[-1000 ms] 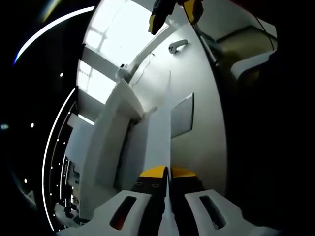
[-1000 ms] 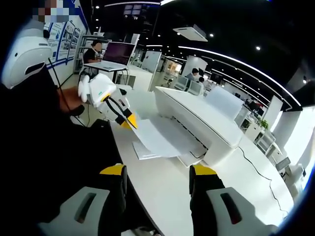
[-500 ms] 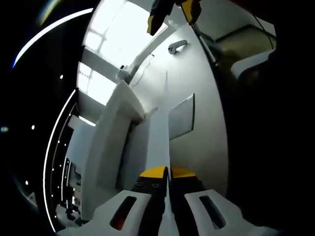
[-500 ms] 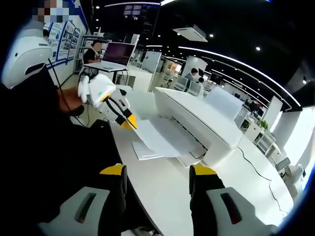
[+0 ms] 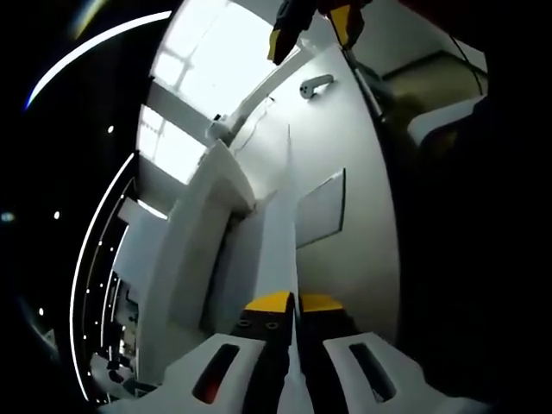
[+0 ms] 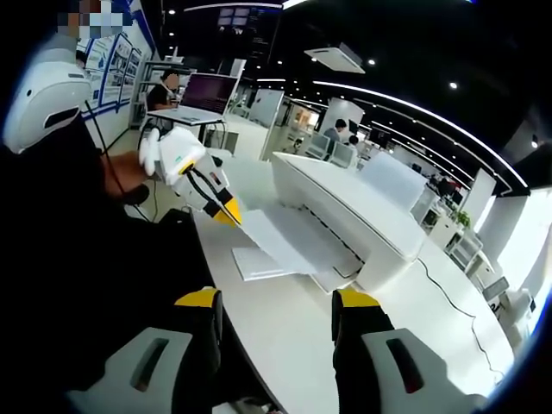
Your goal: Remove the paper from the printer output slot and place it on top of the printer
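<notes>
My left gripper [image 5: 295,303] is shut on the near edge of a white paper sheet [image 5: 280,250], which runs edge-on away from its yellow tips toward the white printer [image 5: 194,250]. In the right gripper view the same sheet [image 6: 289,241] slopes from the printer's output slot [image 6: 332,259] up to the left gripper [image 6: 228,212], which pinches its corner. The printer [image 6: 345,207] stands on the white table [image 6: 293,345]. My right gripper [image 6: 278,300] hangs open above the table's near edge, with nothing between its fingers. It also enters the left gripper view [image 5: 312,21] at the top.
A second flat sheet [image 6: 257,264] lies on the table below the held paper, also seen as the flat sheet [image 5: 321,210]. A small white handle-like object [image 5: 314,84] rests farther along the table. A person at a laptop [image 6: 205,93] sits in the background. A cable [image 6: 448,302] trails behind the printer.
The left gripper has lifted the paper slightly up and away from the table. More of the flat sheet beneath it shows. The right gripper has stayed in place.
</notes>
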Available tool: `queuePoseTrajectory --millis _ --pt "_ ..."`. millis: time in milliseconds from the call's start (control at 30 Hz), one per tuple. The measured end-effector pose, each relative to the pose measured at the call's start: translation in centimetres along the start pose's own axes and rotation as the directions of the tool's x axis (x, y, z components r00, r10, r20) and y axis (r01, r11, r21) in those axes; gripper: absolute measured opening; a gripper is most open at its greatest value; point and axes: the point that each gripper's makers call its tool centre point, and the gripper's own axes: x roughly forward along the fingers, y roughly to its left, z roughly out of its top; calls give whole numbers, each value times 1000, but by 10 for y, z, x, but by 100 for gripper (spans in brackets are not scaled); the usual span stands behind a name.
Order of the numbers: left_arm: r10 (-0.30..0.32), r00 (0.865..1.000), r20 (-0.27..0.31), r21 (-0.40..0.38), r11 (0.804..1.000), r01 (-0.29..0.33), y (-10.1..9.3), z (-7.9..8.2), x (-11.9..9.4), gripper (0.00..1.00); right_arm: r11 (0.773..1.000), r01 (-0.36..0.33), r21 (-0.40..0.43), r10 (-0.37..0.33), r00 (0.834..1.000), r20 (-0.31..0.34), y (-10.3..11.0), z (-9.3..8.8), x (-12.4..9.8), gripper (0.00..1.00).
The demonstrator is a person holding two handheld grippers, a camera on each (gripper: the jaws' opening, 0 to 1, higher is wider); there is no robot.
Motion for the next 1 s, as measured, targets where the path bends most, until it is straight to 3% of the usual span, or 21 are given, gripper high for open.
queuePoseTrajectory --millis 1000 --pt "-60 992 107 -156 985 76 7 10 -4 6 1000 -9 -6 9 1000 0 1 1 2 45"
